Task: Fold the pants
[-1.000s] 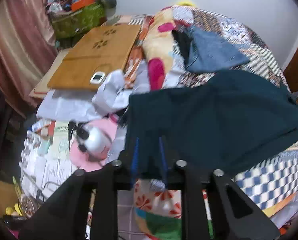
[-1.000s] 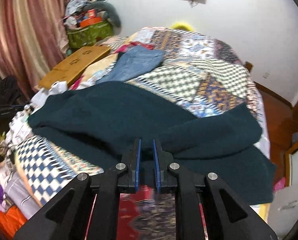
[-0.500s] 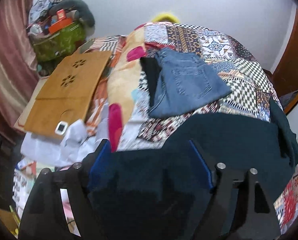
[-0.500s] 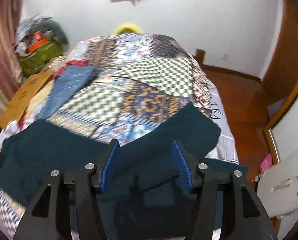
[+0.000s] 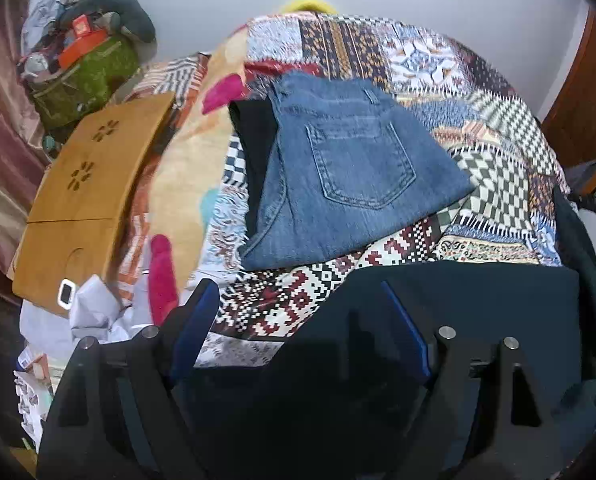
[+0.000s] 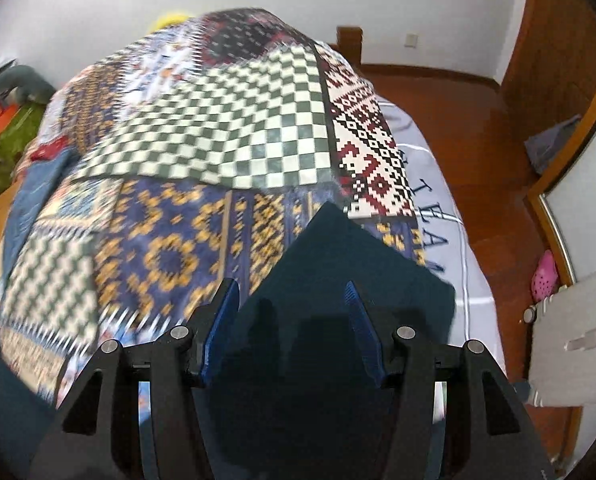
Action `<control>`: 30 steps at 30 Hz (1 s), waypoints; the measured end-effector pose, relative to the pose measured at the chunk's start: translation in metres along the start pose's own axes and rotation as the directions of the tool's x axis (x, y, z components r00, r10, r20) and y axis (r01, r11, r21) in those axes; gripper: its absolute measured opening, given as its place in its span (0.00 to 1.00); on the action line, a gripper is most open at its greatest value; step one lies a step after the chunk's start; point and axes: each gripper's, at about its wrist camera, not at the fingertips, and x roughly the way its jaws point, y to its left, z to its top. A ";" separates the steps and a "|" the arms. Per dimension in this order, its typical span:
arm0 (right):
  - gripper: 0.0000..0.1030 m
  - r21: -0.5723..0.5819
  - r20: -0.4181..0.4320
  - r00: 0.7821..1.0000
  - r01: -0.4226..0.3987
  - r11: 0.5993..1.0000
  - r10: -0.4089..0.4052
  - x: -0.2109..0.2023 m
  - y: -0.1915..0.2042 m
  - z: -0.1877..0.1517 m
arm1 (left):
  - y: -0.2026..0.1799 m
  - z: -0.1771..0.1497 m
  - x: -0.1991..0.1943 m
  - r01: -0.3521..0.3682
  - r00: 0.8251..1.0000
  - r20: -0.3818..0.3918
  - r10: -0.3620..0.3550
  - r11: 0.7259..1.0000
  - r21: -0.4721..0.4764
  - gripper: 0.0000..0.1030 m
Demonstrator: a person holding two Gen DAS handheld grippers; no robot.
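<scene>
Bed: patchwork quilt covers pretty much the whole thing, checks and zigzag blocks everywhere, plus a peachy blanket with pink blobs along the left edge.

Stuff on the bed: folded blue jeans with the back pocket up, lying half over something black. Wooden lap tray off to the left, crumpled white paper just below it.

Room: white wall behind the bed, a green bag piled with junk in the far left corner, reddish wood floor on the right side with a pink clog lying on it.

What changed: a second ago both my tongs were pinched shut on the edge of the dark cloth. Half a second back they'd already let go, and they've stayed spread since. Right view has swung further over the bed too, and it's pretty blurry.

Left gripper: blue pads wide apart, holding nothing, hanging right over the cloth.

Right gripper: same deal, spread wide, nothing between the pads.

The pants: dark teal, soft-looking, lying on the near end of the quilt right under both grippers. In the right view a folded corner pokes up toward the middle of the bed with clean straight edges.
</scene>
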 end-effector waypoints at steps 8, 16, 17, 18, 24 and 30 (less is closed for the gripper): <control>0.36 0.075 -0.079 0.996 0.051 0.996 -0.045 0.058 -0.018 0.012 | -0.013 -0.001 0.026 -0.018 0.999 -0.046 0.019 0.999 0.029 0.79; 0.07 0.077 0.004 1.000 0.006 0.997 -0.007 0.027 -0.026 0.005 | -0.037 -0.009 0.017 0.002 0.998 -0.066 0.002 0.998 0.068 0.79; 0.07 0.088 0.022 1.000 0.009 0.996 -0.010 0.017 -0.030 0.006 | -0.041 -0.010 0.015 0.003 0.998 -0.065 0.001 0.997 0.075 0.79; 0.07 0.094 0.042 0.999 0.000 0.996 -0.004 0.004 -0.035 0.006 | -0.047 -0.012 0.011 0.007 0.998 -0.063 -0.002 0.996 0.087 0.79; 0.07 0.118 0.159 0.987 -0.032 0.992 0.013 -0.082 -0.066 0.004 | -0.087 -0.023 -0.008 0.051 0.997 -0.068 -0.042 0.989 0.141 0.79; 0.06 0.153 0.304 0.952 -0.080 0.985 0.030 -0.178 -0.110 -0.006 | -0.142 -0.035 -0.028 0.107 0.992 -0.084 -0.091 0.970 0.218 0.79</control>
